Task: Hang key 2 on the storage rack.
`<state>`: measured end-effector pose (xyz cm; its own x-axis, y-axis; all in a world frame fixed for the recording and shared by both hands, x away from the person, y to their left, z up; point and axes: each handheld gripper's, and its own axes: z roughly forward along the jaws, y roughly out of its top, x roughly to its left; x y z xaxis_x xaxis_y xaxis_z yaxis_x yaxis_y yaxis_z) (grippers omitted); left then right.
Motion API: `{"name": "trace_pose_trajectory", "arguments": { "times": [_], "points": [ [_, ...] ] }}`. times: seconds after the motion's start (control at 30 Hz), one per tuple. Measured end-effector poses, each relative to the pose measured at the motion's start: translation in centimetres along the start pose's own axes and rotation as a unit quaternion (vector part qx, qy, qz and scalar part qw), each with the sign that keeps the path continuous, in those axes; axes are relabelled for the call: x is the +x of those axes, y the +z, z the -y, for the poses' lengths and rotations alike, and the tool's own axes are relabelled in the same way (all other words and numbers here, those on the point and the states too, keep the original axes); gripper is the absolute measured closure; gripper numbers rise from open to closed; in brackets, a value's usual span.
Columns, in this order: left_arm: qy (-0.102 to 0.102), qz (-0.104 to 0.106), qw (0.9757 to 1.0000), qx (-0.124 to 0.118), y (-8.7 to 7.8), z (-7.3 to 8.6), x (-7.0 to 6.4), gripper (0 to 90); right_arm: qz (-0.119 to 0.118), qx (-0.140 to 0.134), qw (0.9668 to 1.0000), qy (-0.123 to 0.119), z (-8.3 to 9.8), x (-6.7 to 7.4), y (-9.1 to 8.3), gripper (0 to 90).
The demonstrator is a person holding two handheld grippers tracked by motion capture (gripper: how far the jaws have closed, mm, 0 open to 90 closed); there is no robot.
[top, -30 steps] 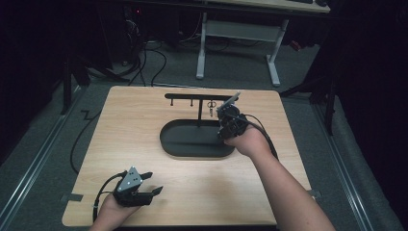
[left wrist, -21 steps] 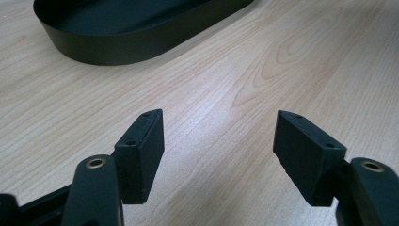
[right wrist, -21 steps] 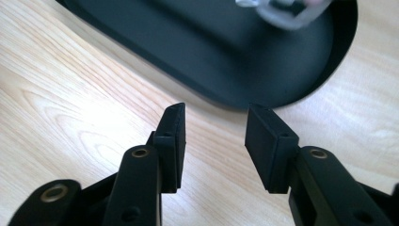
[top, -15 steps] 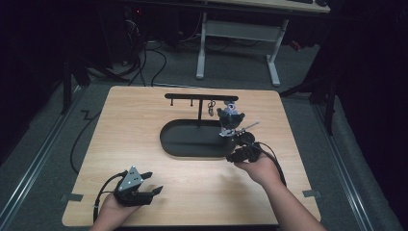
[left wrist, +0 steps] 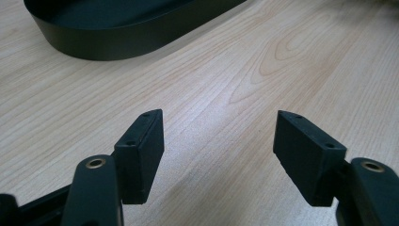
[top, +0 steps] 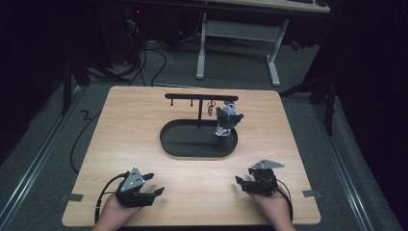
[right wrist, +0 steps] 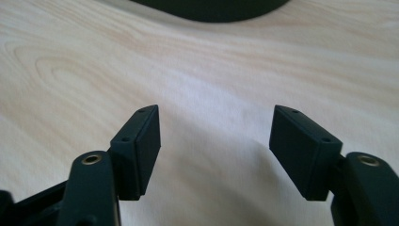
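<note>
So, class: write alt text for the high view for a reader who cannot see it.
A small plush keychain hangs from a black rack above an oval black tray on a wooden table. Near the front edge, the left gripper and right gripper rest open and empty.

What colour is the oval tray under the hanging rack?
Black, matte. The oval tray shows best in the high view, against the light wooden table.

We see a light wooden table (top: 144, 125) standing on grey carpet (top: 43, 144) in a dark room. Beyond its far edge stands a white-legged desk (top: 235, 31), with black cables (top: 154, 53) trailing across the floor near its left leg.
</note>
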<state>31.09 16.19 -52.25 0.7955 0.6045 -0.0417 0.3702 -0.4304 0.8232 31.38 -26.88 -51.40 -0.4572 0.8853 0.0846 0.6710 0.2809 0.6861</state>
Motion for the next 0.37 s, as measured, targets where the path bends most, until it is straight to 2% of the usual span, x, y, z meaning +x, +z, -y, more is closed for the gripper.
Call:
{"name": "trace_pose_trajectory", "arguments": {
  "times": [0.03,0.1,0.13,0.27,0.37],
  "points": [
    [-0.002,0.000,1.0000,0.001,0.0,0.0,0.0,34.7,0.002,-0.009,1.0000,-0.001,0.6,0.0,-0.2,33.7],
    [-0.010,0.000,0.9999,-0.005,0.1,-0.1,0.0,34.8,0.014,-0.063,0.9978,-0.010,2.9,0.0,-1.2,37.5],
    [-0.013,0.001,0.9999,-0.008,0.1,-0.2,-0.1,34.8,0.012,-0.074,0.9971,-0.015,3.4,-0.1,-1.6,36.3],
    [-0.008,0.002,0.9999,-0.007,0.3,-0.4,-0.7,34.8,0.020,-0.085,0.9962,-0.003,3.8,-1.1,-2.5,33.2],
    [-0.008,0.002,0.9999,-0.008,0.6,-0.6,-0.9,34.7,0.011,-0.093,0.9955,0.011,3.9,-1.6,-2.5,30.9]
  ]
}}
